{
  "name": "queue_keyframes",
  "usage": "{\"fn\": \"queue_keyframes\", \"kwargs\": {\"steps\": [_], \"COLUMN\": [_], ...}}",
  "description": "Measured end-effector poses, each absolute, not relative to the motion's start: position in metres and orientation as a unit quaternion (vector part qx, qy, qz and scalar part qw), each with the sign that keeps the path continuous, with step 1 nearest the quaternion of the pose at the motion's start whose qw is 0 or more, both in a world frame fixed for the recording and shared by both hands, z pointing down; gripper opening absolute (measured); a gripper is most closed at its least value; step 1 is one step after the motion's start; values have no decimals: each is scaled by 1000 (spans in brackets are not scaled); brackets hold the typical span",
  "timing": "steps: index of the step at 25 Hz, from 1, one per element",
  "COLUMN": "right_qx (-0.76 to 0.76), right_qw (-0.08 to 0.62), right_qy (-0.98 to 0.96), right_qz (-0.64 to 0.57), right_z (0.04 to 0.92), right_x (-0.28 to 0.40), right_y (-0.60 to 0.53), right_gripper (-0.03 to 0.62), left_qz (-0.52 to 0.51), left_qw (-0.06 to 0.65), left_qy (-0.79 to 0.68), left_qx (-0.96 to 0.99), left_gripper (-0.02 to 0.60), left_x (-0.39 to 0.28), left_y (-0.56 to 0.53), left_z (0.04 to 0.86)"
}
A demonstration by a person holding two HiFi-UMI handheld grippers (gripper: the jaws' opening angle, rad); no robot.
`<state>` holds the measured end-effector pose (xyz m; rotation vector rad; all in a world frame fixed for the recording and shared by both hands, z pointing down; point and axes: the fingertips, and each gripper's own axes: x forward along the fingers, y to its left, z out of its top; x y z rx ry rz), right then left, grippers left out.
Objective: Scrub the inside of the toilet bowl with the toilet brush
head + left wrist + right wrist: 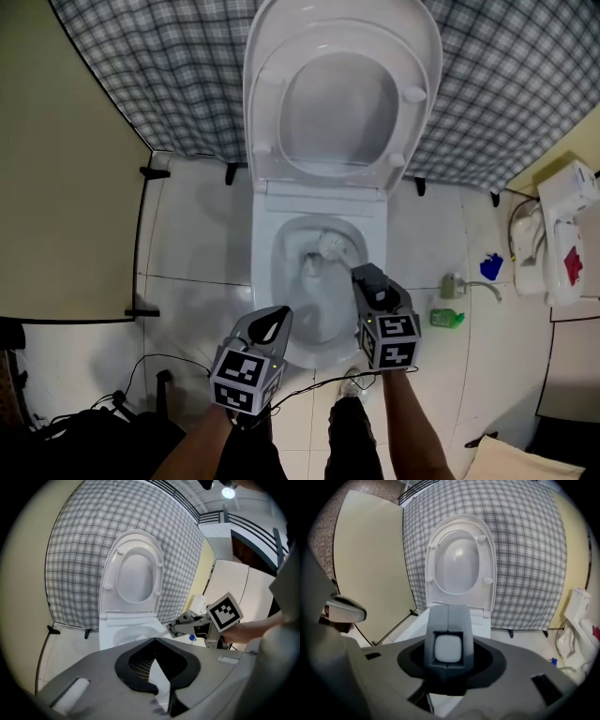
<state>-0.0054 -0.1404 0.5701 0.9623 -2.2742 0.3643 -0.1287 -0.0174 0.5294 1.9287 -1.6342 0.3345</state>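
The white toilet (272, 281) stands with seat and lid (342, 89) raised against a plaid curtain. The toilet brush's white head (330, 246) sits inside the bowl near its back. My right gripper (367, 278) hovers over the bowl's right rim, shut on the brush's handle. In the right gripper view its grey jaws (448, 648) meet around a pale square end. The left gripper view shows that gripper (174, 629) from the side above the bowl. My left gripper (272, 325) hangs at the bowl's front left edge holding nothing. Its own view (157, 667) does not show how its jaws stand.
A green bottle (447, 319) and a blue item (491, 267) lie on the white tile floor right of the toilet, with a white fixture (562, 234) beyond. A beige partition (56, 187) closes the left side. Black cables (141, 375) trail at bottom left. The person's shoe (352, 384) is before the bowl.
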Motion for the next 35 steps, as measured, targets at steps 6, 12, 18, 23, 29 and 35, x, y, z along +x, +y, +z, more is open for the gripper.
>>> {"fn": "queue_keyframes", "kwargs": {"steps": [6,12,18,23,29,35], "right_qx": [405,416,375,336,369,403], "right_qw": [303,263,254,252,273,291], "right_qy": [-858,-864,-886,-903,-886,-865], "right_qz": [93,104,102,86,70,65], "right_z": [599,613,618,607,604,607], "right_x": [-7,-24,-58,-84,-51,4], "right_y": [-143,-138,-126,-110,-135,-146], "right_gripper": [183,183,183,183,184,183], "left_qz": [121,121,128,128,120,105], "left_qw": [290,290,293,297,296,303], "left_qy": [-612,-611,-622,-624,-616,-614], "left_qx": [726,727,715,711,720,721], "left_gripper": [11,11,11,11,11,11], "left_x": [-131,-135,-153,-153,-136,-130], "left_y": [-32,-34,-24,-20,-28,-33], "left_z": [544,547,551,557,555,550]}}
